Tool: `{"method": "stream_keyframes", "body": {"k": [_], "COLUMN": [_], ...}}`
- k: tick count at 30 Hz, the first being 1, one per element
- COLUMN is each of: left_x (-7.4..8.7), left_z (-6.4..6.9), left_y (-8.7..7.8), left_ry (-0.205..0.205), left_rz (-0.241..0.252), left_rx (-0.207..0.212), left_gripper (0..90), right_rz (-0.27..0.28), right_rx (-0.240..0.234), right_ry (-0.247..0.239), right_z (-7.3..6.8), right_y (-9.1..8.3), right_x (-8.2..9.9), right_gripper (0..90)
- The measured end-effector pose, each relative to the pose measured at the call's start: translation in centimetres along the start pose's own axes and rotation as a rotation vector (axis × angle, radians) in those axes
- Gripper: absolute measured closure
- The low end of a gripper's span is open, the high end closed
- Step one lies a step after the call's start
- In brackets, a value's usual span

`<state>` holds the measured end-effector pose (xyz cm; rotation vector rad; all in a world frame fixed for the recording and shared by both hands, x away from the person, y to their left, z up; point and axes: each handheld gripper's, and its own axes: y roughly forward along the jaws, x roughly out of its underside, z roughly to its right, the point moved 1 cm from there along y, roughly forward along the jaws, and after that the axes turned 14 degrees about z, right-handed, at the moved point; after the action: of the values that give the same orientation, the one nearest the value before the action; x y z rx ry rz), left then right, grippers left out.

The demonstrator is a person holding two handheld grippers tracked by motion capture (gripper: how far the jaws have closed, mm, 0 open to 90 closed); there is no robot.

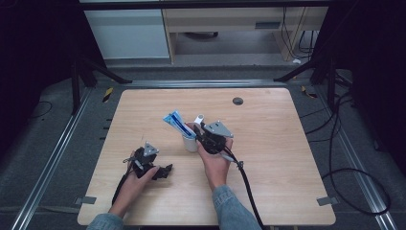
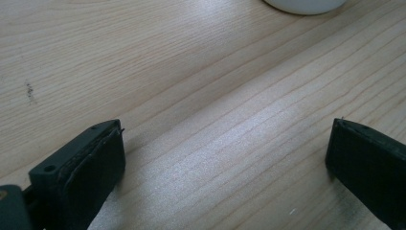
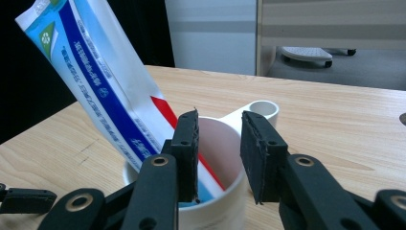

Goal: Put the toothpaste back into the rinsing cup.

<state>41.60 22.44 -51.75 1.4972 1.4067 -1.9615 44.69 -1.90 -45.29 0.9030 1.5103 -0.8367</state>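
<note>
A light wooden desk [image 1: 268,158] with rounded corners carries the things. A white cup [image 1: 190,143] stands on it near the middle, a blue and white tube [image 1: 176,123] leaning inside it. A small dark round fitting [image 1: 238,100] sits in the desk's far edge region. Metal brackets [image 1: 327,201] clamp its near corners.

Toothpaste tube [image 1: 175,122] in white cup [image 1: 190,143]

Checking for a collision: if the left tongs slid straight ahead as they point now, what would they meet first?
Probably the white cup: bare table lies ahead of the open left tongs until its base, though depth is unclear.
</note>
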Motion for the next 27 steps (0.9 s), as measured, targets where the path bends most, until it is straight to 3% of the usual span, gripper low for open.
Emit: {"method": "stream_keyframes", "body": {"k": [15,27], "left_x": [0.0,0.0], "left_z": [0.0,0.0], "left_y": [0.0,0.0], "left_ry": [0.002,0.002], "left_rz": [-0.001,0.000], "left_rx": [0.001,0.001], "left_gripper": [0.0,0.0], "right_rz": [-0.005,-0.004], "right_rx": [-0.001,0.015], "right_ry": [-0.010,-0.042], "right_z": [0.4,1.9], "right_y": [-0.4,-1.5], "right_x": [-0.4,-2.1], "right_gripper": [67.2,61.9]}}
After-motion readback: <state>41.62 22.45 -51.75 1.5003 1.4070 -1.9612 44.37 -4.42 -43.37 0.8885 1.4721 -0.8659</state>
